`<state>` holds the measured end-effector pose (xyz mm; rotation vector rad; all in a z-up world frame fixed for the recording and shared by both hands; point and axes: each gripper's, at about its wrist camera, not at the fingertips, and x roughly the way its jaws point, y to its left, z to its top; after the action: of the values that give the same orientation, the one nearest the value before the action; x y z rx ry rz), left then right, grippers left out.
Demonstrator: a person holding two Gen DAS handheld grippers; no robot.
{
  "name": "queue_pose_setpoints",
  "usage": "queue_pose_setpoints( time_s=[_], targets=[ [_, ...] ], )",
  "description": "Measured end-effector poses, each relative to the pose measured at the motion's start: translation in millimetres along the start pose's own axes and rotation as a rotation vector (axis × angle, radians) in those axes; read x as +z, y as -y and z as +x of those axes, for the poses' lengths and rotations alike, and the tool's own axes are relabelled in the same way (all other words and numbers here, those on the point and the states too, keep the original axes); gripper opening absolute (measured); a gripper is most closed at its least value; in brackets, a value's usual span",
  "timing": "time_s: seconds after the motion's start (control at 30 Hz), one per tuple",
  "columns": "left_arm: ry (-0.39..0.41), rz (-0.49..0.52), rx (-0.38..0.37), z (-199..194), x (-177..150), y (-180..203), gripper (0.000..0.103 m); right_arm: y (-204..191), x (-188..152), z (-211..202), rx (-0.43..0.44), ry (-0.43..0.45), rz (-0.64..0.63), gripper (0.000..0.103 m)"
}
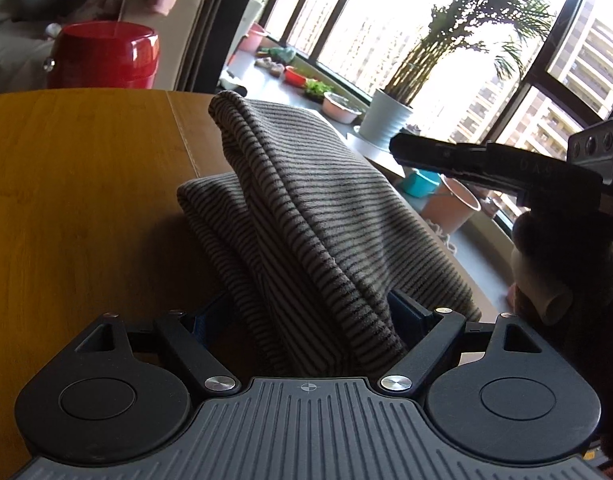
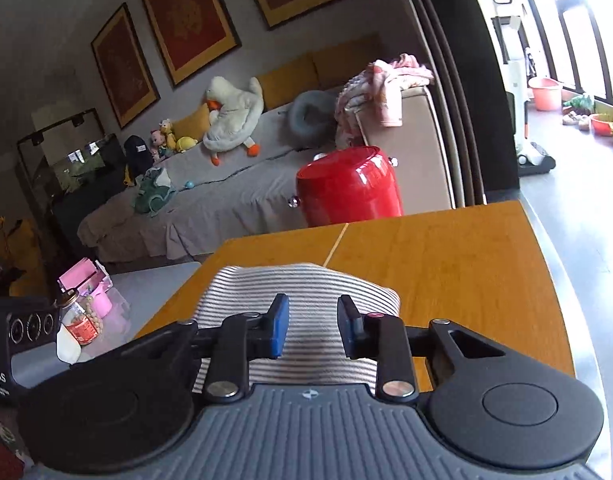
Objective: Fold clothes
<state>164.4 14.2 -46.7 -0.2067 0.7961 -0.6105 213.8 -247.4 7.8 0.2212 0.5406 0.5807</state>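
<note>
Striped garment (image 1: 306, 216): bunched in folds on the wooden worktop (image 1: 86, 184), near its window-side edge. Left claw (image 1: 310, 320): spread wide, cloth rising between its fingers, grip unclear. Right claw (image 2: 312, 332): narrowed, nothing pinched, poised above the garment.

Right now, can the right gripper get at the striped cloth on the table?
Probably yes: the right gripper hangs just over the striped cloth, nothing between them, jaws apart with no fold in them.
</note>
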Motion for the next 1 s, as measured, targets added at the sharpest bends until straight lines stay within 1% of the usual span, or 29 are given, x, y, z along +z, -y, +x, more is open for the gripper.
queue_pose_setpoints(
  time_s=[0.03,0.1,0.13,0.2,0.27,0.33,0.37,0.4,0.43,0.47,0.53,0.57,0.6,0.67,0.7,0.73,0.77,0.8,0.87,0.9,0.97,1.0],
  targets=[
    [0.001,-0.001,0.000,0,-1,0,0.089,-4,1,11,0.000,-0.036,-0.011,0.027],
    [0.005,-0.004,0.000,-1,-2,-1,0.090,-8,-4,42,-0.018,-0.144,-0.015,0.029],
    [0.008,-0.002,0.006,-1,-2,-1,0.090,-10,-7,52,-0.028,-0.172,-0.028,0.029],
    [0.019,0.004,0.022,-3,-2,-1,0.090,-18,-10,59,-0.050,-0.163,-0.071,0.029],
    [0.019,0.011,0.021,-5,-2,-1,0.091,-22,-6,49,-0.057,-0.148,-0.074,0.029],
    [0.022,0.027,0.024,-5,-4,2,0.091,-26,-6,29,-0.067,-0.100,-0.094,0.039],
    [0.026,0.029,0.025,-5,-5,2,0.092,-28,-8,17,-0.080,-0.073,-0.114,0.050],
    [0.028,0.025,0.022,-5,-6,2,0.092,-29,-12,6,-0.093,-0.048,-0.135,0.057],
    [0.029,0.021,0.019,-5,-6,2,0.092,-29,-16,-2,-0.107,-0.037,-0.150,0.058],
    [0.028,0.012,0.014,-4,-7,0,0.093,-28,-22,-4,-0.125,-0.059,-0.152,0.059],
    [0.022,0.000,0.006,-1,-7,-1,0.094,-20,-37,5,-0.174,-0.136,-0.127,0.061],
    [0.020,-0.003,0.004,1,-7,-1,0.094,-14,-46,8,-0.186,-0.138,-0.106,0.068],
    [0.019,0.004,0.010,1,-7,1,0.094,-9,-51,10,-0.189,-0.139,-0.084,0.069],
    [0.019,0.017,0.022,2,-8,4,0.094,-4,-50,9,-0.173,-0.135,-0.035,0.069],
    [0.023,0.020,0.030,-1,-6,6,0.094,-4,-50,9,-0.172,-0.131,-0.032,0.069],
    [0.027,0.022,0.037,-4,-5,7,0.093,-8,-51,10,-0.181,-0.122,-0.056,0.069],
    [0.037,0.028,0.045,-8,-3,9,0.089,-11,-53,10,-0.191,-0.113,-0.078,0.069],
    [0.069,0.042,0.052,-16,2,14,0.084,-13,-54,10,-0.200,-0.107,-0.095,0.069],
    [0.134,0.069,0.062,-31,11,23,0.082,-17,-55,9,-0.212,-0.095,-0.126,0.069],
    [0.169,0.067,0.043,-38,16,25,0.078,-19,-56,9,-0.219,-0.089,-0.142,0.069],
    [0.233,0.042,-0.017,-48,27,30,0.073,-21,-57,9,-0.225,-0.079,-0.154,0.069],
    [0.245,0.028,-0.044,-47,31,31,0.073,-22,-58,9,-0.225,-0.077,-0.152,0.069]
  ],
)
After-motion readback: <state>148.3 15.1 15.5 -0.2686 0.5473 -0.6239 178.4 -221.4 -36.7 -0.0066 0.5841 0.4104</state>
